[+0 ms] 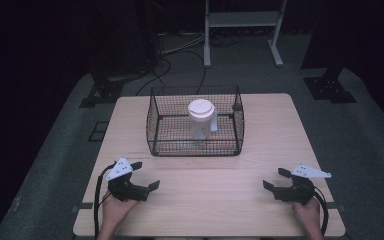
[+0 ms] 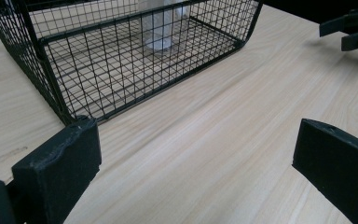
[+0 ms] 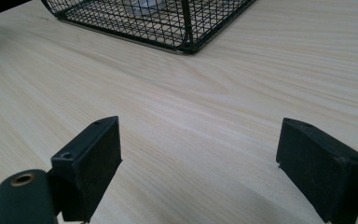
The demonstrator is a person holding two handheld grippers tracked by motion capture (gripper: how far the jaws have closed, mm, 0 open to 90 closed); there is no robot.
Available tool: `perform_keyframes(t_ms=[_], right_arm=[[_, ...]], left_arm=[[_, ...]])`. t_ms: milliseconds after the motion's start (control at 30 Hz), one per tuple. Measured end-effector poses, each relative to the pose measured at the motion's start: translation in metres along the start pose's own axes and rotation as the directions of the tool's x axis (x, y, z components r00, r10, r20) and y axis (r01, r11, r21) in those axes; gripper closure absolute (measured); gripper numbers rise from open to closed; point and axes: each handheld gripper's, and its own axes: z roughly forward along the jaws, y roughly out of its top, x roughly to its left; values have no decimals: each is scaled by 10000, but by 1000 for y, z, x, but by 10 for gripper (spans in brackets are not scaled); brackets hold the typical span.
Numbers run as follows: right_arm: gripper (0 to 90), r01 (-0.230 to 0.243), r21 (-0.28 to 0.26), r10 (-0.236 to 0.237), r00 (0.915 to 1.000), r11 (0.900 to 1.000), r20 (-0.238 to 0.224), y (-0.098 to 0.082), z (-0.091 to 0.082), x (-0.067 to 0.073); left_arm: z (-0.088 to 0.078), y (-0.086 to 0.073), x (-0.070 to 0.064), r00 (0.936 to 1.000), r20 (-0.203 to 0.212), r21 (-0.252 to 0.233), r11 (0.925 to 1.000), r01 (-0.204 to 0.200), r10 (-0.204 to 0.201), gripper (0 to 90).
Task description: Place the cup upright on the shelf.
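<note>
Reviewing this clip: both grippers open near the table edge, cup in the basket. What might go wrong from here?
1. The white lidded cup stands tall and upright inside the wire basket; a jaw reaching over the rim might tip it.
2. The basket sits loose on the table; the left gripper or right gripper could shove it.

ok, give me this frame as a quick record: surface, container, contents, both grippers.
surface: light wood table
container: black wire basket, toward the far middle of the table
contents: one white lidded cup, upright inside the basket
left gripper: open, holding nothing, near the front left edge
right gripper: open, holding nothing, near the front right edge
contact: neither gripper touches the basket
</note>
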Motion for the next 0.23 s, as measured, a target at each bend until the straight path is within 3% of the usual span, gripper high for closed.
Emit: perform_keyframes(t_ms=[233], right_arm=[[129,-14,-15,14,10000,10000,-15,0,0,0]], left_arm=[[1,-9,-1,10000,-58,180,9998,70,-69,1]])
